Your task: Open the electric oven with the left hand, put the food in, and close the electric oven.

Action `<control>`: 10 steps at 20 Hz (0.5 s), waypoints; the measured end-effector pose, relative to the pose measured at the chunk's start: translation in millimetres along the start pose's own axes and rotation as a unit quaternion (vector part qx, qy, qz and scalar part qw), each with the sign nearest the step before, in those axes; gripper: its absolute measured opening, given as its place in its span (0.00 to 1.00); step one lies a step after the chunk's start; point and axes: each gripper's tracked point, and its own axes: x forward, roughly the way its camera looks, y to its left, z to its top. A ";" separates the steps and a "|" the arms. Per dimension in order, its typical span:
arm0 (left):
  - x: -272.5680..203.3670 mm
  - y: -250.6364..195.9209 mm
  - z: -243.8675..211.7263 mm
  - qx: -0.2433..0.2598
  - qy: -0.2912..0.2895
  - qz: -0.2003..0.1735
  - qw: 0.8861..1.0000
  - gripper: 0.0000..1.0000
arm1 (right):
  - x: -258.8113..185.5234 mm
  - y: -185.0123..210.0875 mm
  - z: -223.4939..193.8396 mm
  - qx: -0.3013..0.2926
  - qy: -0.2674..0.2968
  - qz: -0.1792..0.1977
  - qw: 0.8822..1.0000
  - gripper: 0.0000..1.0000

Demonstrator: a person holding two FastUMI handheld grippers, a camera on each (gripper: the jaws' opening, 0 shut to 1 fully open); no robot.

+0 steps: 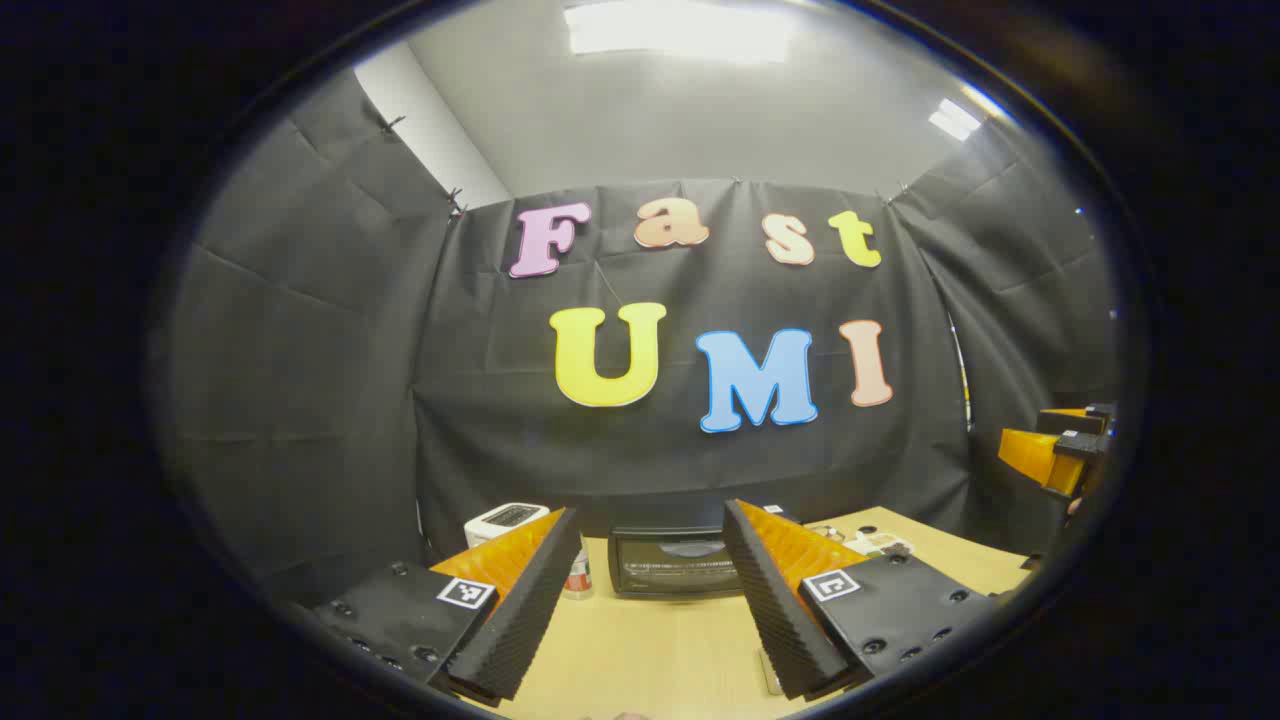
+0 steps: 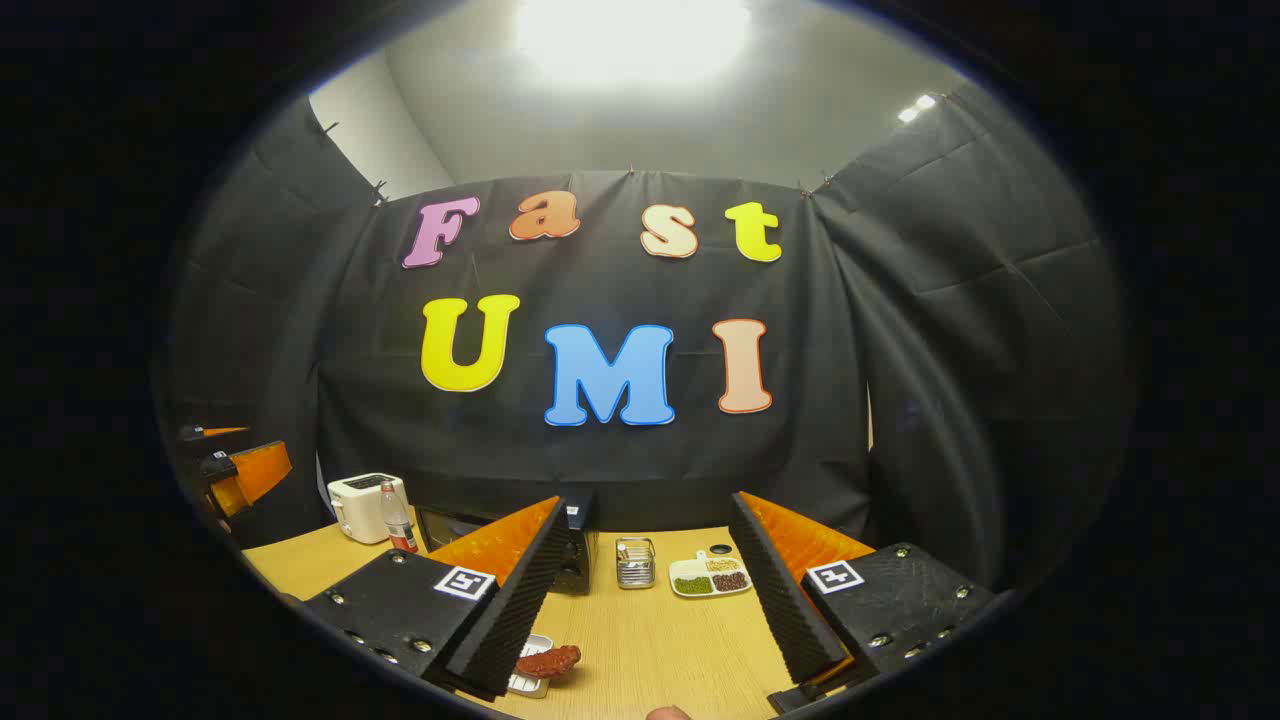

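- Left tool (image 1: 650,590) is spread wide, holding nothing — aimed at the shut black electric oven (image 1: 672,563), likely for its door.
- Right tool (image 2: 640,600) is spread too — reddish food piece (image 2: 548,660) waits before the oven.

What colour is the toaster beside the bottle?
White toaster, clearest in the right gripper view.

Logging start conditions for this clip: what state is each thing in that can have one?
electric oven: door shut, upright on the table.
left gripper: fingers open, holding nothing.
right gripper: fingers open, holding nothing.
food: lying on a small tray on the table, not gripped.
bottle: upright, capped, beside the toaster.
toaster: upright; slots look empty.
sectioned dish: filled compartments.
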 end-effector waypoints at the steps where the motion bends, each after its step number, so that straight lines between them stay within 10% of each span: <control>1: -1.2 -0.8 -0.6 0.001 -0.001 0.000 1.000 1.00 | 0.8 -1.8 0.0 0.001 0.000 0.000 1.000 0.98; 10: 1.1 -15.7 -3.4 0.007 0.002 0.003 1.000 1.00 | 2.6 -13.8 2.0 -0.006 -0.014 0.007 1.000 0.98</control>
